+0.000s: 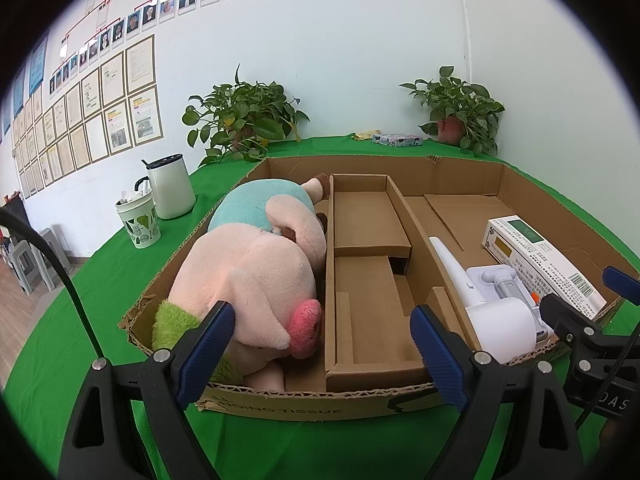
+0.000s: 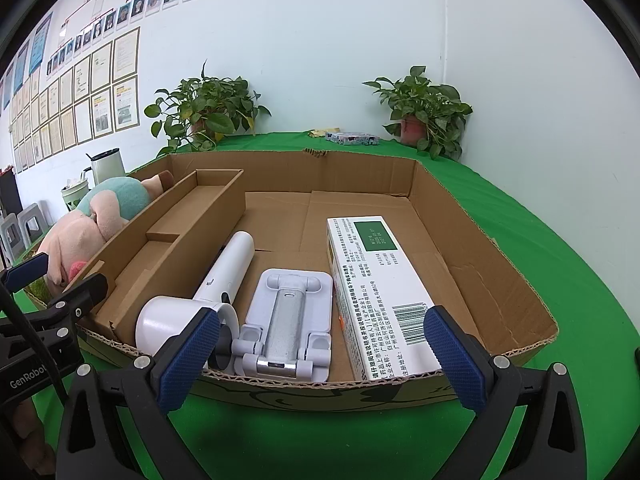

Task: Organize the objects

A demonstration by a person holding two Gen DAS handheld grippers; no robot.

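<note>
A shallow cardboard box (image 1: 296, 402) (image 2: 480, 216) lies on the green table. A pink plush pig (image 1: 256, 276) (image 2: 76, 236) fills its left section. A cardboard insert (image 1: 368, 280) (image 2: 176, 224) divides the middle. On the right lie a white hair dryer (image 1: 492, 320) (image 2: 216, 284), a white folding phone stand (image 2: 288, 316) and a white medicine box (image 1: 544, 260) (image 2: 380, 296). My left gripper (image 1: 320, 356) is open and empty at the box's front edge. My right gripper (image 2: 320, 356) is open and empty before the phone stand.
Two potted plants (image 1: 244, 116) (image 1: 460, 108) stand at the back of the table (image 1: 100, 292). A white kettle (image 1: 170, 186) and a leaf-print cup (image 1: 140, 220) stand left of the box. A small patterned packet (image 1: 396, 139) lies at the back.
</note>
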